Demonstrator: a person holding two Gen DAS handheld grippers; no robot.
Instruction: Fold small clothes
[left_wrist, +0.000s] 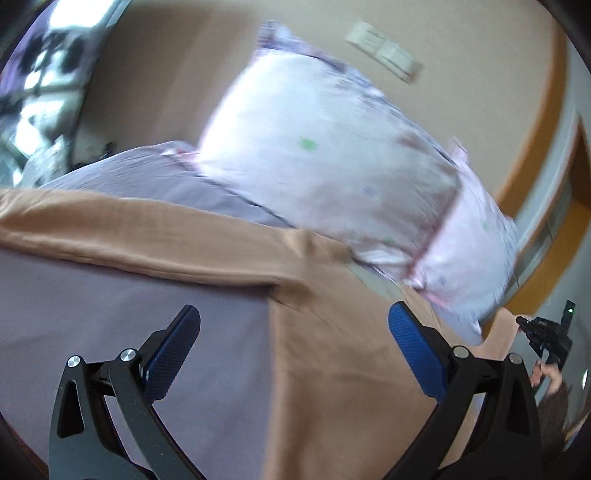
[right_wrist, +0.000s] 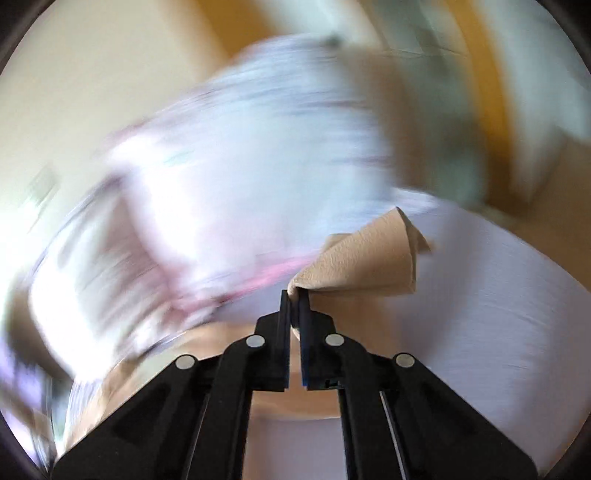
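Note:
A tan garment lies spread on the lilac bed sheet, one long part running off to the left. My left gripper is open and empty just above it, blue pads wide apart. My right gripper is shut on a corner of the tan garment and holds it lifted above the sheet. The right gripper also shows at the far right of the left wrist view, gripping the cloth's far edge. The right wrist view is strongly motion-blurred.
A large pink-white patterned pillow lies on the bed just behind the garment, and it fills the blurred right wrist view. A beige wall with switch plates stands behind. A wooden door frame is at right.

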